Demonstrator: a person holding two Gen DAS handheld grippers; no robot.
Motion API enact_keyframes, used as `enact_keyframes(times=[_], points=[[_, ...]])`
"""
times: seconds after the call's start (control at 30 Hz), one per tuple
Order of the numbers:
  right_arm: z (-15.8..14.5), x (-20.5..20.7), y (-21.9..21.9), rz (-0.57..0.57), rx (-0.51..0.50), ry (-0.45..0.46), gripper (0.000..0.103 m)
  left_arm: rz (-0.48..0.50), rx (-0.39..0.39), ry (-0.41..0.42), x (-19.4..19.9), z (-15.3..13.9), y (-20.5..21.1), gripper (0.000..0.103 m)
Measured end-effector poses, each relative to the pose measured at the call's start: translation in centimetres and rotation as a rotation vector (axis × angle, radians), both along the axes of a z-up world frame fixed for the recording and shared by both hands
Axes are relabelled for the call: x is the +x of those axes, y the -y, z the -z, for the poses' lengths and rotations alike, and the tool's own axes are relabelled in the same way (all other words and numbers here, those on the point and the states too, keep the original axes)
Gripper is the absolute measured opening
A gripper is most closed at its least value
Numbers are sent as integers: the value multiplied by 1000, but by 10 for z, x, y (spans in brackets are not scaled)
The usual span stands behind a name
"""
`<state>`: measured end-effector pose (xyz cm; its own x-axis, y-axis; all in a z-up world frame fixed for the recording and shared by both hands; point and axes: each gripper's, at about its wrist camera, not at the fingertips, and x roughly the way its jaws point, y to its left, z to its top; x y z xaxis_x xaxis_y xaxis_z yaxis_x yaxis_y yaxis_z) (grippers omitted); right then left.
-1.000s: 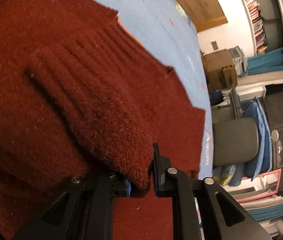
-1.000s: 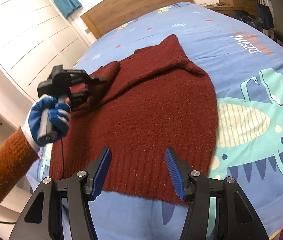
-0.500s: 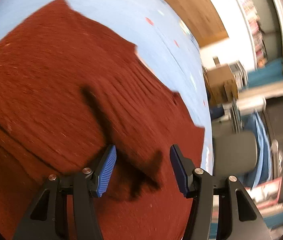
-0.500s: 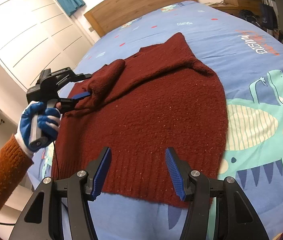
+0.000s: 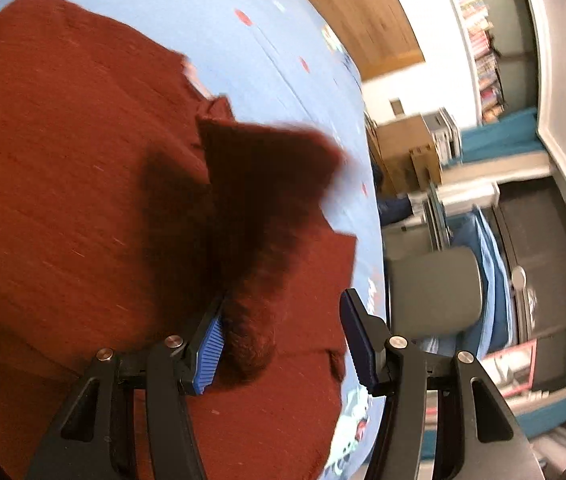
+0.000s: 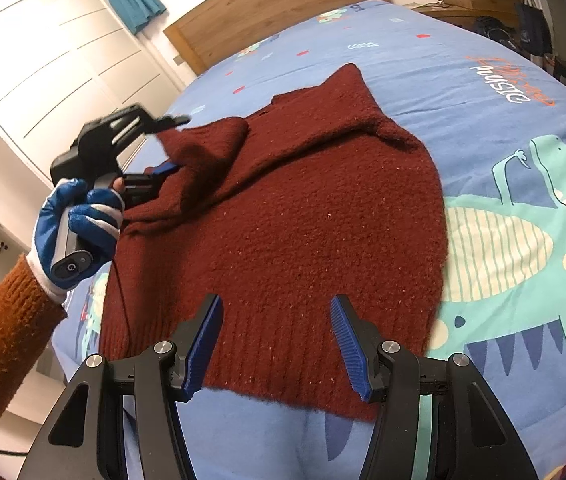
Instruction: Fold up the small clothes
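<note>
A dark red knitted sweater lies flat on the blue dinosaur bedsheet. Its left sleeve is folded in over the body. My left gripper is open, and the sleeve cuff hangs between its fingers against the left pad. In the right wrist view the left gripper sits at the sweater's left side, held by a gloved hand. My right gripper is open and empty, hovering over the ribbed hem near the bed's front edge.
A wooden headboard stands at the far end of the bed. White wardrobe doors are to the left. A cardboard box, a grey chair and blue fabric are beside the bed.
My left gripper went from shut on the sleeve cuff to open. The sleeve now lies folded over the body, its cuff loose between the fingers. The right gripper stayed over the hem.
</note>
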<state>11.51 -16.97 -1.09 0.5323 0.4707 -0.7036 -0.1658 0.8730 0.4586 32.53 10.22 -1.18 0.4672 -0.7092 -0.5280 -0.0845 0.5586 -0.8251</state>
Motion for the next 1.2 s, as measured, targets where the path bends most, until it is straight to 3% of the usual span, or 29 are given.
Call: enact_keyframes(times=[0.27,0.43,0.5,0.6,0.73,0.87,0.9,1.0,1.2], points=[[-3,-1,4,13,2,5,58,167,80,-19,-2,4,54,49],[-8,-2,5,9,-5,14,58,224,132,45,-8,-9,65,49],[-9,-3,6,11,-8,18,58,203,198,81,-6,-19,69,49],[-11,-3,7,15,-6,21,58,161,410,125,-12,-25,64,49],[-13,-5,6,14,-6,23,58,143,597,102,-30,-3,65,49],[-14,-7,2,13,-12,17,58,192,713,104,-50,18,88,51],[-14,-7,1,14,-13,17,58,206,709,111,-55,19,93,52],[-16,-7,-1,15,-20,17,58,246,585,96,-63,19,97,53],[-18,-4,-9,13,-33,20,58,189,645,151,-59,-7,57,53]])
